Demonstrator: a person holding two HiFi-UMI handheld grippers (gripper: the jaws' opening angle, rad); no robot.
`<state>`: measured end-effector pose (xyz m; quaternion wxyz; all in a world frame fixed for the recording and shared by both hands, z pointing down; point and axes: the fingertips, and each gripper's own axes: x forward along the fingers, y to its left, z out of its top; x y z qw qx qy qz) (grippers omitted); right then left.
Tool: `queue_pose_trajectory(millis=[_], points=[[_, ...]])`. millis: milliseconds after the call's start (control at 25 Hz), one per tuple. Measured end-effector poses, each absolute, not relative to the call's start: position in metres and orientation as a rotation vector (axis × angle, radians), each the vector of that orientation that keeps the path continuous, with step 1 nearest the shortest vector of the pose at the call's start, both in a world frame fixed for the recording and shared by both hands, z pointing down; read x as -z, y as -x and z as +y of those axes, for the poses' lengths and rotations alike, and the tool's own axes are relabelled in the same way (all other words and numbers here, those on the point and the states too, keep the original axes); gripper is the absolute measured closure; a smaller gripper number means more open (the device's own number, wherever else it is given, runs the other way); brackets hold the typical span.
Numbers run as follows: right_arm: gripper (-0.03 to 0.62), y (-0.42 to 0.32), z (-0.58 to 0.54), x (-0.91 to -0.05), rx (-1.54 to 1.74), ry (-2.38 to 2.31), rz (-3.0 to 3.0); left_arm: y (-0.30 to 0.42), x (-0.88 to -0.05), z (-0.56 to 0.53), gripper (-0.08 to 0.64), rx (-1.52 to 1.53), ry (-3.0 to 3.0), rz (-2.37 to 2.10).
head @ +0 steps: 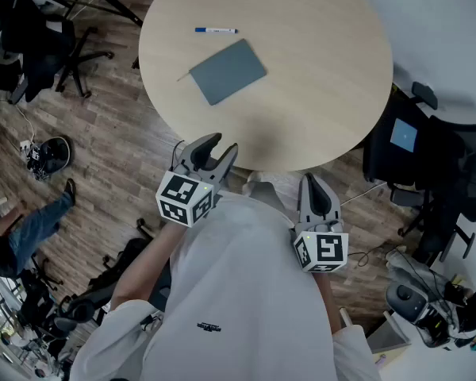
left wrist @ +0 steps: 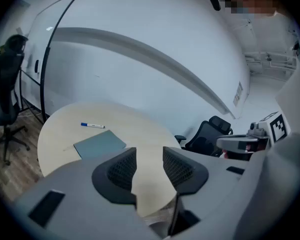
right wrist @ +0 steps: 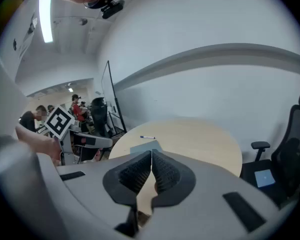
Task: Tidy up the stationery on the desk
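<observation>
The round, pale wooden surface (head: 325, 70) carries the stationery loose on its far left part, with each piece lying straight on the wood. A blue-grey notebook (head: 228, 71) lies flat and closed, turned at a slant. A pen (head: 216, 30) with a white barrel and a blue cap lies beyond it, near the notebook but apart from it and roughly parallel to the far rim. A thin pale stick (head: 182, 76) lies just beside the notebook's left corner; it is too small to tell what it is or whether the two touch. Both grippers are held short of the near rim, over the wooden floor (head: 119, 157) and the person's white shirt (head: 238, 292), well apart from the stationery, and both slant down toward the surface. The left gripper (head: 222, 144) has its jaws apart, with only the bare wood seen through the gap. The right gripper (head: 310, 179) has its jaws together, the ribbed pads meeting along one line and clamped on nothing. A black office chair (head: 440, 165) stands at the right side of the surface, with a light blue flat thing (head: 403, 136) on its seat
</observation>
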<state>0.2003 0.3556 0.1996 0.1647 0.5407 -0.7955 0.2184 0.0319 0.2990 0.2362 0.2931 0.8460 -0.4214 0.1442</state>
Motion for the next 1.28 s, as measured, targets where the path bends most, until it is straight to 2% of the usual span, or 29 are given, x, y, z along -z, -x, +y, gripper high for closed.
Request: queue_pose_trajectory(millis=[80, 160, 200, 400, 800, 1040, 1280], points=[[0.557, -0.189, 0.373, -0.206, -0.677, -1.508, -2.305, -0.048, -0.229, 0.335, 0.412, -0.401, -2.236, -1.096], [0.557, -0.175, 0.388, -0.209, -0.696, -1.471, -2.331, -0.056, -0.227, 0.368, 0.512, -0.422, -2.207, -1.092], [0.557, -0.166, 0.393, -0.209, -0.694, -1.453, -2.344, -0.055, -0.228, 0.382, 0.531, -0.438, -2.190, -1.097], [0.557, -0.131, 0.415, -0.208, -0.737, -1.360, -2.414, -0.037, -0.229, 0.417, 0.535, -0.474, -2.155, -1.151], [0.555, -0.113, 0.411, -0.211, -0.742, -1.303, -2.466, -0.016, -0.226, 0.422, 0.535, -0.458, -2.129, -1.239], [0.557, -0.117, 0.385, -0.232, -0.827, -1.410, -2.382, 0.012, -0.232, 0.374, 0.535, -0.565, -2.193, -1.265], [0.557, -0.074, 0.316, -0.233, -1.009, -1.610, -2.287, 0.066, -0.232, 0.309, 0.535, -0.584, -2.231, -1.181]])
